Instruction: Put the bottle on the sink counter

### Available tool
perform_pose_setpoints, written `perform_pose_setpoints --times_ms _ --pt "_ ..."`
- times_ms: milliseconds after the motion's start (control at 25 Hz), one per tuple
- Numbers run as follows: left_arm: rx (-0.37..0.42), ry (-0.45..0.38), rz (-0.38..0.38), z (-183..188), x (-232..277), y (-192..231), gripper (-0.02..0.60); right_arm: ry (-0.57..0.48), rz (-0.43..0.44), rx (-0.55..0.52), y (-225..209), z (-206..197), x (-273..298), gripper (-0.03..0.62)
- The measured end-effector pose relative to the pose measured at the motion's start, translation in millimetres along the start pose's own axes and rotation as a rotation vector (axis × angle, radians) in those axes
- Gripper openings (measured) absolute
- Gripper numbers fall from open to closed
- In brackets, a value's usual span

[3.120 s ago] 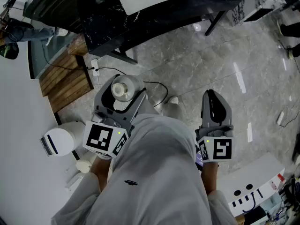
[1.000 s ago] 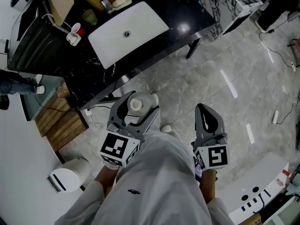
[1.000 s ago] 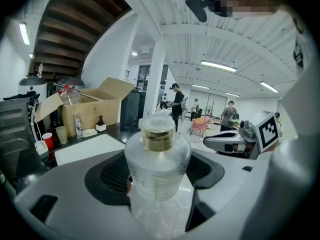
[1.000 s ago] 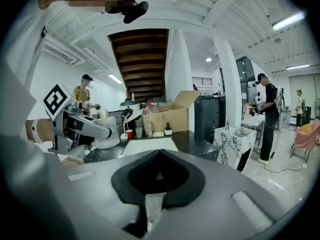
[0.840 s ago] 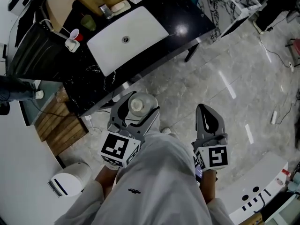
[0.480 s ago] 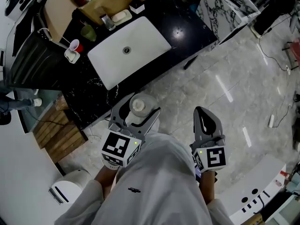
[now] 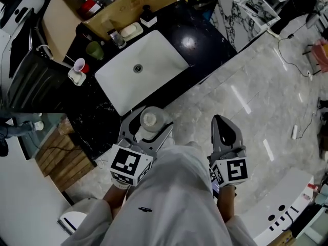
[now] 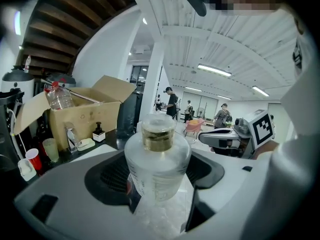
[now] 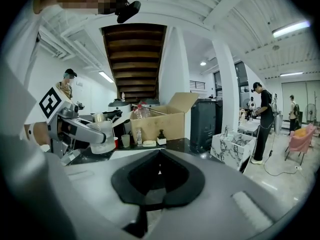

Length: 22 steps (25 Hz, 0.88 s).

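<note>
Left gripper pinches the clear, squat plastic bottle with a gold-toned neck band, one jaw on each side of its body. The bottle is upright and held in the air just at the near edge of the glossy black sink counter, not resting on it. Right gripper has its jaws pressed together with nothing between them, over the grey marble floor; beyond the bottle a white rectangular basin is set in the counter, with a green cup and a red cup at its left end in the head view and an open cardboard box behind.
</note>
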State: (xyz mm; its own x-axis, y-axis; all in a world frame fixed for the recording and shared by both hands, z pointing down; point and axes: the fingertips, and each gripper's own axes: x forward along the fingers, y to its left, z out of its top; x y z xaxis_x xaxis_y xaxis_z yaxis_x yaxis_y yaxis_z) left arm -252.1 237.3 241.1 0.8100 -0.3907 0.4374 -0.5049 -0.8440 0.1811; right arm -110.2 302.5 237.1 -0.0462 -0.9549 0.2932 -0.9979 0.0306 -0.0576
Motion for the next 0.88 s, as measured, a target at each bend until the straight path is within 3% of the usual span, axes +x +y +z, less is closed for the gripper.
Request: perform_pose_setpoints --times_ms 440,880 --pt "-0.009 0.000 -0.042 5.4 10.5 12.3 0.336 0.038 -0.022 0.007 0.4 1.4 17.7 0.011" --pt "-0.009 0.024 -0.024 20.4 56.5 12.4 0.336 0.026 0.011 0.026 -42.9 2.4 45.5 0.011"
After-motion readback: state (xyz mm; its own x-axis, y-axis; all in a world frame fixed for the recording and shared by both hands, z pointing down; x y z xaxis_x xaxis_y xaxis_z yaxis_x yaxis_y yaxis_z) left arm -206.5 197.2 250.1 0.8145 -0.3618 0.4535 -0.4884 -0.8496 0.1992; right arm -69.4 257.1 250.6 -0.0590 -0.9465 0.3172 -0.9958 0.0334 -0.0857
